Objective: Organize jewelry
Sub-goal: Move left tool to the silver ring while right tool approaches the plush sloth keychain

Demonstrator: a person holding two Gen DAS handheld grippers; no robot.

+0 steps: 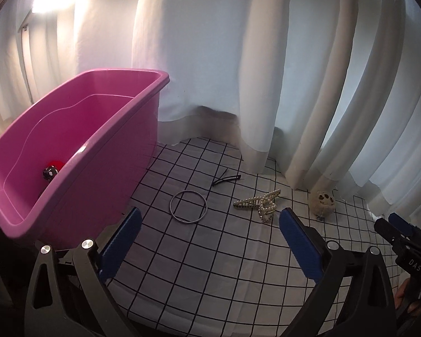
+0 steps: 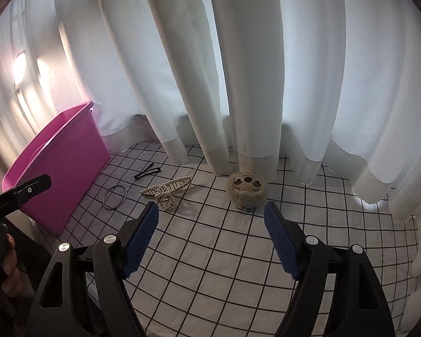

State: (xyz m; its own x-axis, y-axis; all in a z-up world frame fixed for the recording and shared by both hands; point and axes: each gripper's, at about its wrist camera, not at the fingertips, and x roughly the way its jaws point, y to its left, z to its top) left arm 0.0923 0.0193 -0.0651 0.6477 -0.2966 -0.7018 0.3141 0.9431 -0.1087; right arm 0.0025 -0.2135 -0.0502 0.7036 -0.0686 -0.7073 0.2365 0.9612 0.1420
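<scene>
Both tools empty, jaws apart: left tool (image 1: 210,226), right tool (image 2: 212,219). On the grid cloth (image 1: 224,266): silver bangle (image 1: 188,207), black hair clip (image 1: 226,180), pearl claw clips (image 1: 259,203), fuzzy face clip (image 2: 247,190) far right. Pink bin (image 1: 103,151) left, small red item (image 1: 53,168) inside.
</scene>
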